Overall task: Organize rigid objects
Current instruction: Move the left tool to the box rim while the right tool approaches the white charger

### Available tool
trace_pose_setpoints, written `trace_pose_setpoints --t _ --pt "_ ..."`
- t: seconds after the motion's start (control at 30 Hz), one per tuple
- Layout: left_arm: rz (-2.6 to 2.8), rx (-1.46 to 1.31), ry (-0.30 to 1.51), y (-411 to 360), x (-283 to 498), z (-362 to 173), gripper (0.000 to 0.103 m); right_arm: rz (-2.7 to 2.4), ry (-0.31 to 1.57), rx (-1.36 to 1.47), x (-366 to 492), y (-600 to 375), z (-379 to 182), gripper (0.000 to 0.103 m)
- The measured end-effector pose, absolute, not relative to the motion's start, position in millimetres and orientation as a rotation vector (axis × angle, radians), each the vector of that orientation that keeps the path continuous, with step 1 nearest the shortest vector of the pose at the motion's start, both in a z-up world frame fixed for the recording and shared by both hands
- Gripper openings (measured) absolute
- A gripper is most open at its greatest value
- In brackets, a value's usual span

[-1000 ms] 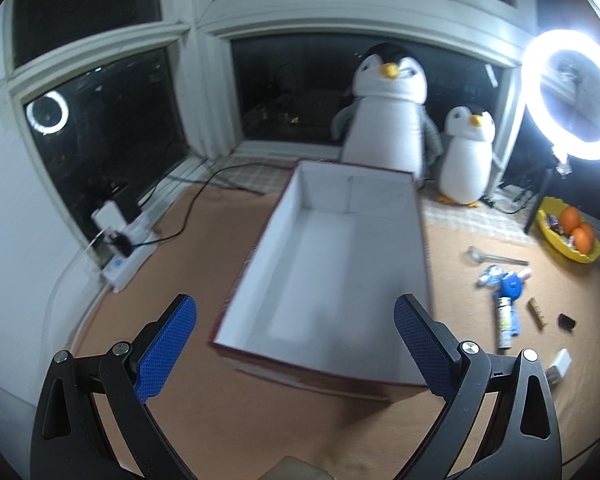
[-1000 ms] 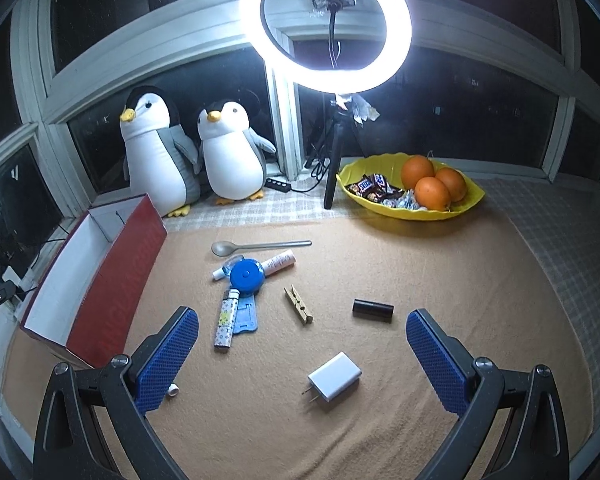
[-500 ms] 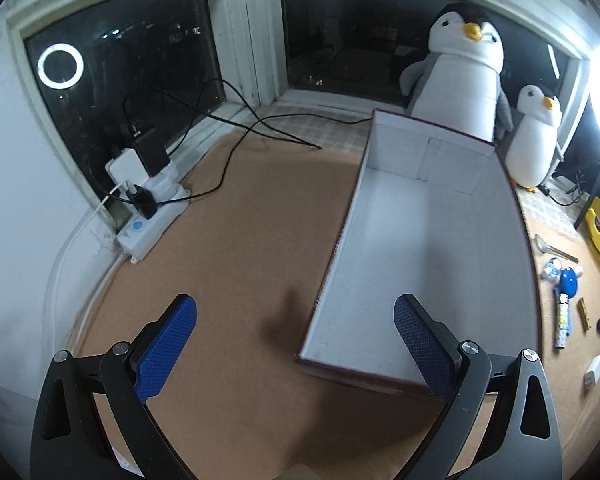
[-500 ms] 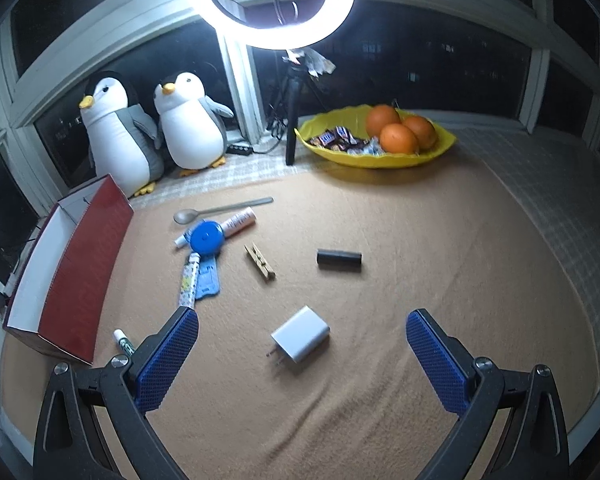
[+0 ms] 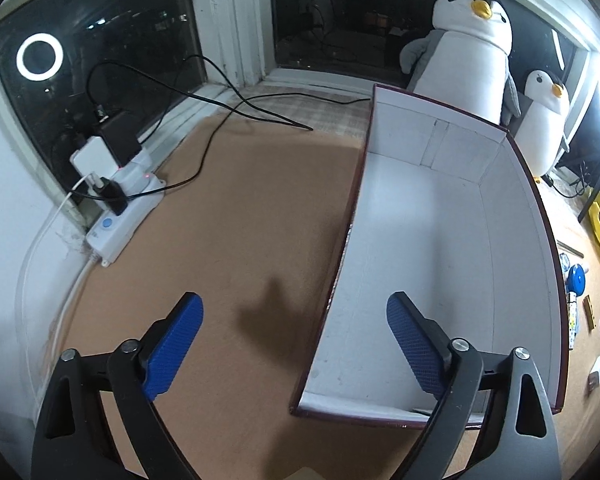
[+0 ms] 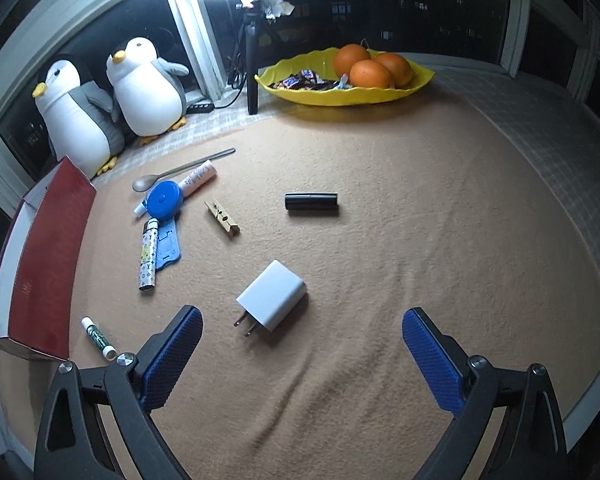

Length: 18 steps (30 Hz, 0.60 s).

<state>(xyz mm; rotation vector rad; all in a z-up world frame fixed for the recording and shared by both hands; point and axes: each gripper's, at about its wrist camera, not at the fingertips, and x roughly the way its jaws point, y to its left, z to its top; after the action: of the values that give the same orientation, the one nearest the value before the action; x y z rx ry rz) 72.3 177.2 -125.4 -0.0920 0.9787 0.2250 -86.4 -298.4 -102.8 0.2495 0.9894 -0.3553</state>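
Both grippers' jaws gape empty; the white charger (image 6: 271, 294) looks light, stiff and slick, best pinched across its flat faces.

A home window nook (dark outside): plush penguins (image 6: 148, 88), fruit bowl (image 6: 340, 94).

Two plush penguins (image 6: 112, 104); yellow fruit bowl (image 6: 404, 88); power strip (image 5: 124, 220).

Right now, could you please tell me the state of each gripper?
Left gripper: open, holding nothing, straddling the left wall of the box.
Right gripper: open, holding nothing, just short of the white charger.
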Motion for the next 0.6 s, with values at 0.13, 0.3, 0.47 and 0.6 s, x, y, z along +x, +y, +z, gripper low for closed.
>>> trace_pose_setpoints --t 0.13,0.3,0.47,0.6 --pt "0.205 -0.083 0.976 176 75 -126 0.088 -0.363 1.043 0.257 -69 -293 -119 0.093" --pt "0.199 -0.07 0.967 177 77 -128 0.085 -0.396 1.089 0.329 -57 -302 -138 0.092" --pt "0.18 -0.061 0.987 175 81 -135 0.064 -0.438 1.119 0.401 -55 -315 -148 0.083" --pt "0.163 -0.062 1.003 174 84 -140 0.056 -0.445 1.126 0.429 -54 -319 -149 0.082"
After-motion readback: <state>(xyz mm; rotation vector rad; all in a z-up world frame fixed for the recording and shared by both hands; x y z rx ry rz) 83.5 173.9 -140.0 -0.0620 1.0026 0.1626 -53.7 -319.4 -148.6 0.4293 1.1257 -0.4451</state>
